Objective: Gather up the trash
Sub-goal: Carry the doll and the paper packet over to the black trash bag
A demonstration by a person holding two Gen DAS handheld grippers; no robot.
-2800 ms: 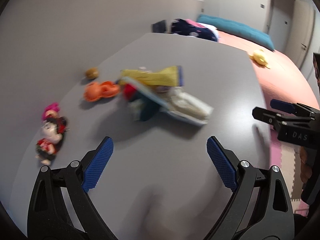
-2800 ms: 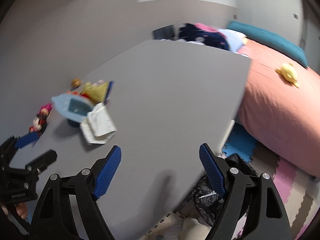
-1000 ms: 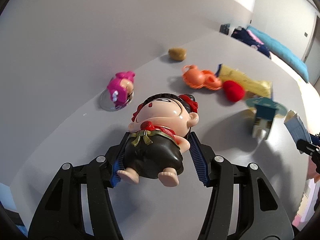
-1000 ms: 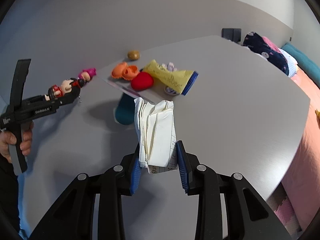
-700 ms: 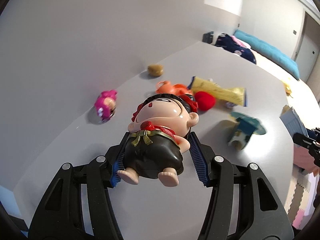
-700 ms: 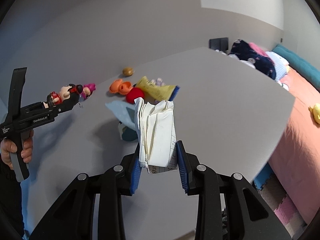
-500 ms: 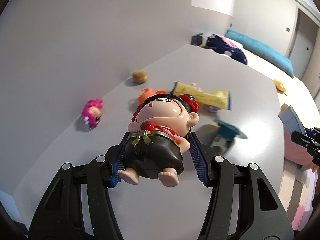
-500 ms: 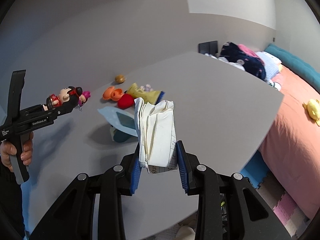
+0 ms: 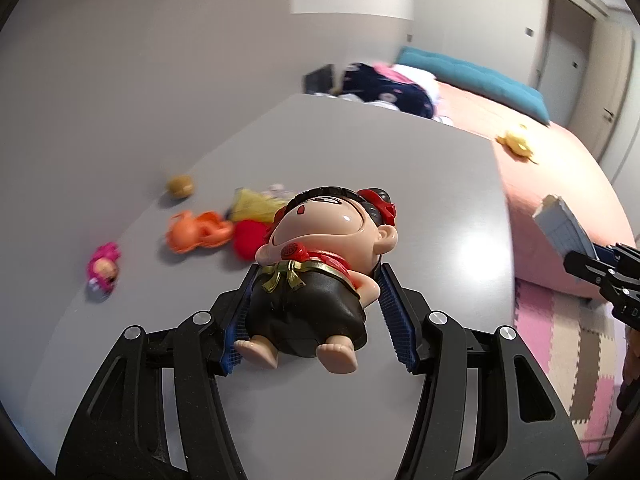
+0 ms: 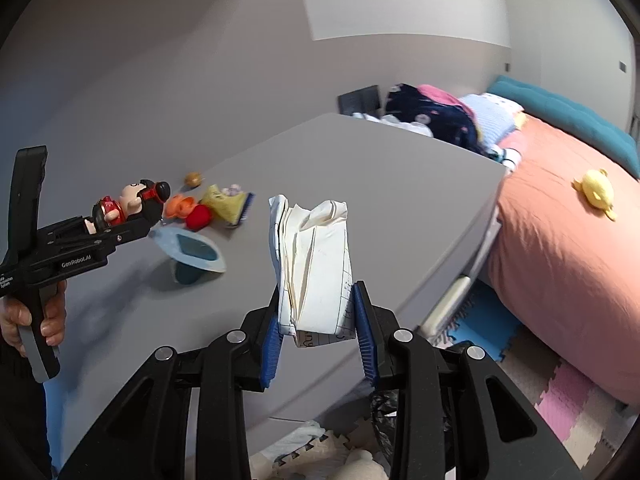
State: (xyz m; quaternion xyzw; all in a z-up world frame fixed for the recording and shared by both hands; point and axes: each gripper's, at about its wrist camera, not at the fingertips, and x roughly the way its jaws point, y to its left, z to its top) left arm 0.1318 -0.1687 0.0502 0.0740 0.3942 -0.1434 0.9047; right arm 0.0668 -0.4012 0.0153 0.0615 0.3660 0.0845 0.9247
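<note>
Left gripper [image 9: 320,316]: black plastic frame with open triangular cut-outs in each arm, silver round screw heads at the pivots, blue ribbed pads [image 9: 394,320] lining the jaws. Seen side-on from the right wrist view: pistol-style black body, white "GenRobot.AI" lettering, grey trigger strip, tall black upright at the rear. Right gripper [image 10: 316,324]: same build, black arms, silver screws, blue ribbed pads [image 10: 364,336]. Hand [image 10: 28,320]: dark sleeve below it.

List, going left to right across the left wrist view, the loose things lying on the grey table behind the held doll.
Pink toy → orange toy → red ball. The brown ball and yellow packet overlap these in the order, so they are left out.
</note>
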